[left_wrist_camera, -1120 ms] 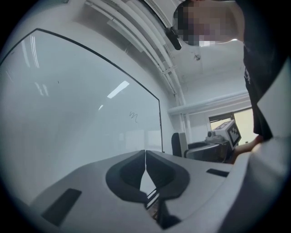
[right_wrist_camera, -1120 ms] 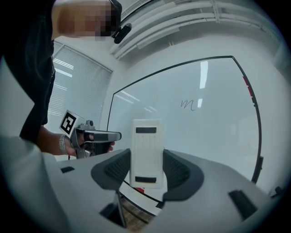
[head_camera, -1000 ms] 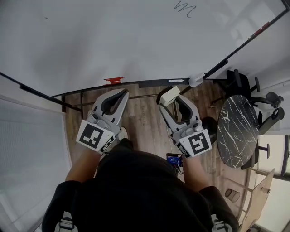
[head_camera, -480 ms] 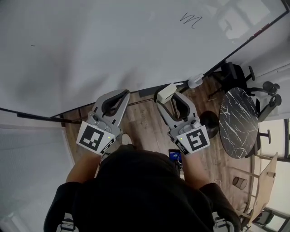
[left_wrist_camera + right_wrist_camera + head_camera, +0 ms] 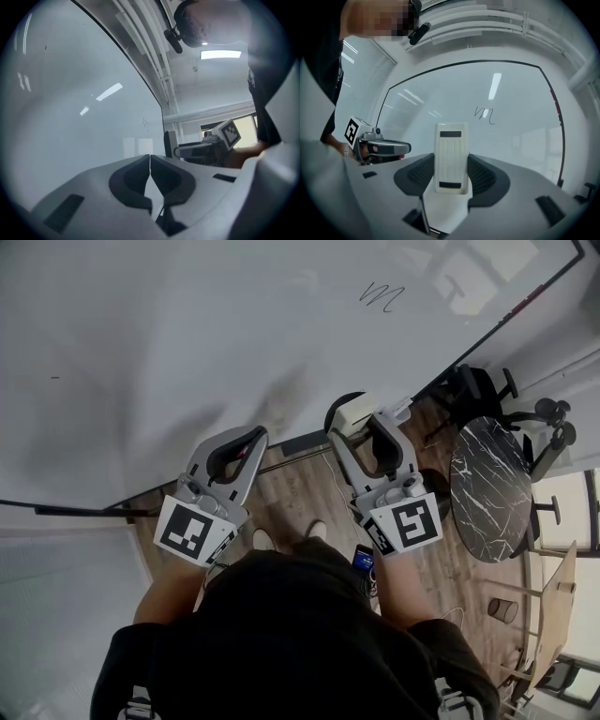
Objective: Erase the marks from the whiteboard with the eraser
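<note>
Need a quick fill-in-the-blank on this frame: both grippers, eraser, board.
The right gripper is shut on the white ___.
The left gripper holds nothing; its jaws are ___.
The dark squiggle is drawn on the ___.
Missing words: eraser; shut; whiteboard.

Background stuff, right side of room.
Round black white-veined marble table [image 5: 487, 498] on brown wood-plank floor [image 5: 300, 493]; black wheeled office chairs [image 5: 551, 426] just beyond it; pale wooden furniture [image 5: 553, 601] near.
</note>
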The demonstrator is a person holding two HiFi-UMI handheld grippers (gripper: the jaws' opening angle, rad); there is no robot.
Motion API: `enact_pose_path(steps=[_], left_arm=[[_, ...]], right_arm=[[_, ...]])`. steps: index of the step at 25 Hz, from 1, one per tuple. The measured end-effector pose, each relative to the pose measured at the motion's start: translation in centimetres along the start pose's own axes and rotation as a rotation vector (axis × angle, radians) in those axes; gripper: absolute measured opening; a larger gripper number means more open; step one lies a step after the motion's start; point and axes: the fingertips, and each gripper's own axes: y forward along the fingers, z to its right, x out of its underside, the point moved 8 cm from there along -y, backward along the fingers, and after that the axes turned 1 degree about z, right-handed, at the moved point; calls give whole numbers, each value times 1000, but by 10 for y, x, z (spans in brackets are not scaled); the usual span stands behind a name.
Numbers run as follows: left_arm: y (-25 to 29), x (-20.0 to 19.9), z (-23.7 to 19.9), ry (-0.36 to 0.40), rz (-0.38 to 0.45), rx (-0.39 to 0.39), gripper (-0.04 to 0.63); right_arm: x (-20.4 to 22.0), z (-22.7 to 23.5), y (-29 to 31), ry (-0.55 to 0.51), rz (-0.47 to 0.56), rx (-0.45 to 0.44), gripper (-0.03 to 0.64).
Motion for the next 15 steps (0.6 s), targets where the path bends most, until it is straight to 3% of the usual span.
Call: enact_pose_path(steps=[7,15], left_arm=[[31,-22,6,35,15,-76,6],[52,-41,8,68,53,-140,6]], right_arm=[[-54,48,10,-50,81,31,221],[-93,66,50,-166,144,56,221]])
